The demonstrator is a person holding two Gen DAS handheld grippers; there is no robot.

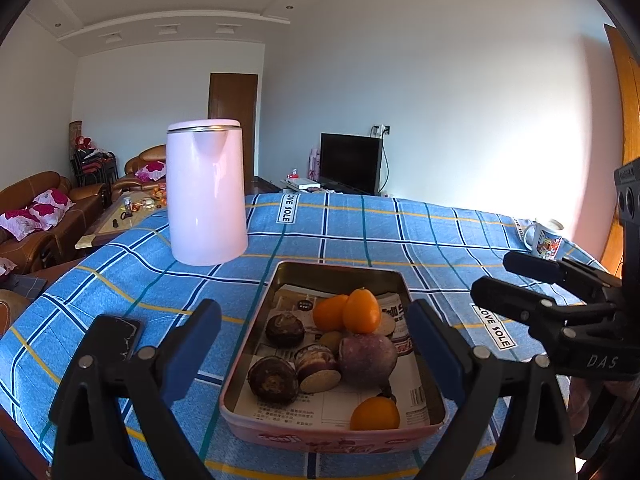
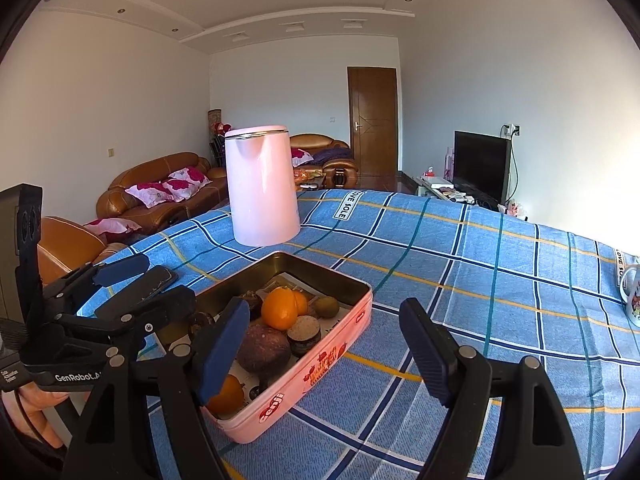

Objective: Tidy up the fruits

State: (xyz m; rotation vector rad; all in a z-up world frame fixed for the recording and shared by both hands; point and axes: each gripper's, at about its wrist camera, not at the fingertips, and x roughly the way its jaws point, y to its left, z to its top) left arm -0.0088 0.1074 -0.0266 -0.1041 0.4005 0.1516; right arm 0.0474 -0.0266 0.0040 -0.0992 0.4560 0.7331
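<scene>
Both the left gripper (image 1: pixel 314 344) and right gripper (image 2: pixel 326 354) stand apart, empty; fruit tin (image 1: pixel 316 438) lower centre.

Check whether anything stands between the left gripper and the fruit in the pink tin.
Nothing visible does. The left gripper is open above the near end of the pink tin, its fingers either side of it, and the fruit lies uncovered inside. The kettle stands beyond the tin.
</scene>
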